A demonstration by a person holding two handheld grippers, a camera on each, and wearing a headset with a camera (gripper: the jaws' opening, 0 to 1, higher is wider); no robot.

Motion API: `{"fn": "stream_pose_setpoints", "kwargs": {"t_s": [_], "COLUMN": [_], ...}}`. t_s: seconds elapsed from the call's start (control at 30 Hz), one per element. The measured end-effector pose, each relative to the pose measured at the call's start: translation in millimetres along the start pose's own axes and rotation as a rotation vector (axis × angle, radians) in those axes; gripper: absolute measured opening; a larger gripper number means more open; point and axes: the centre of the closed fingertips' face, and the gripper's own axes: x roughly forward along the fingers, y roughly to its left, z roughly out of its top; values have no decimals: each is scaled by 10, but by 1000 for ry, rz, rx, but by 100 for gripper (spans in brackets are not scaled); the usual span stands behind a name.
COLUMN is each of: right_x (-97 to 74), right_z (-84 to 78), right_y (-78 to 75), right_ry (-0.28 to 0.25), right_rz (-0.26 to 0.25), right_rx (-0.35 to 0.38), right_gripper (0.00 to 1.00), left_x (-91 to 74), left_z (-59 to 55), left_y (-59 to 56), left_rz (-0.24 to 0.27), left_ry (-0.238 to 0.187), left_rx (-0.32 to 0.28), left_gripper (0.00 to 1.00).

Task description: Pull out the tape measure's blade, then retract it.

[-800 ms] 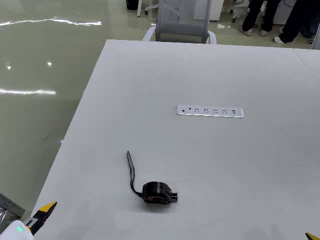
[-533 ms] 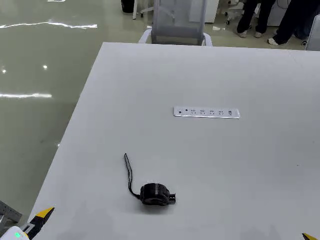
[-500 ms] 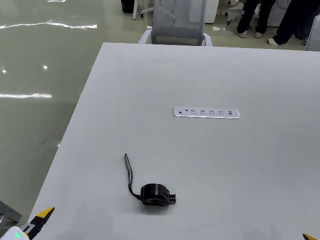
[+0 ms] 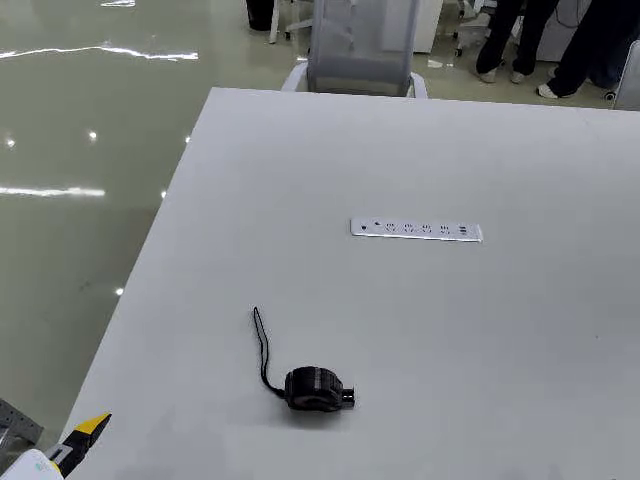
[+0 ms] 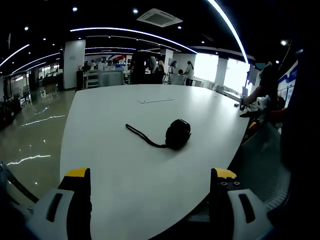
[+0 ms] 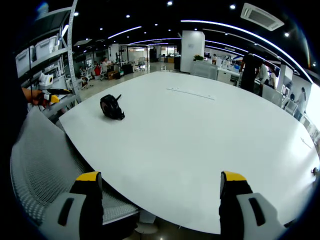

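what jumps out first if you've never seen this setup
A small black tape measure lies alone toward the near left of the big white table, its wrist strap trailing away and the blade not pulled out. Farther back a white power strip lies flat on the tabletop. The left gripper and the right gripper hang off the near edge, jaws wide apart, holding nothing.

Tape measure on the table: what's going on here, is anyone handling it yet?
A person holds a claw in each hand at a white table. The black tape measure lies on it untouched, blade not pulled out, its strap trailing away. The left claw and the right claw both stand open at the table's near edge, short of the tape measure.
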Motion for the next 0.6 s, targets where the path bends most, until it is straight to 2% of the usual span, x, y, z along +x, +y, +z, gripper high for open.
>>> {"fn": "stream_pose_setpoints", "kwargs": {"t_s": [0.27, 0.47, 0.53, 0.6], "right_x": [10, 8, 11, 17], "right_z": [28, 23, 28, 44], "right_y": [-18, -60, -76, -84], "right_ry": [-9, 1, 2, -1], "right_rz": [-2, 1, 2, 3], "right_rx": [0, -12, -13, -15], "right_gripper": [100, 100, 100, 100], "left_x": [8, 44, 61, 77], "left_z": [-30, 43, 24, 49], "left_y": [43, 2, 23, -4], "left_rz": [1, -1, -8, -13], "left_ry": [8, 10, 12, 15], "left_rx": [2, 7, 10, 16], "left_gripper": [99, 99, 99, 99]}}
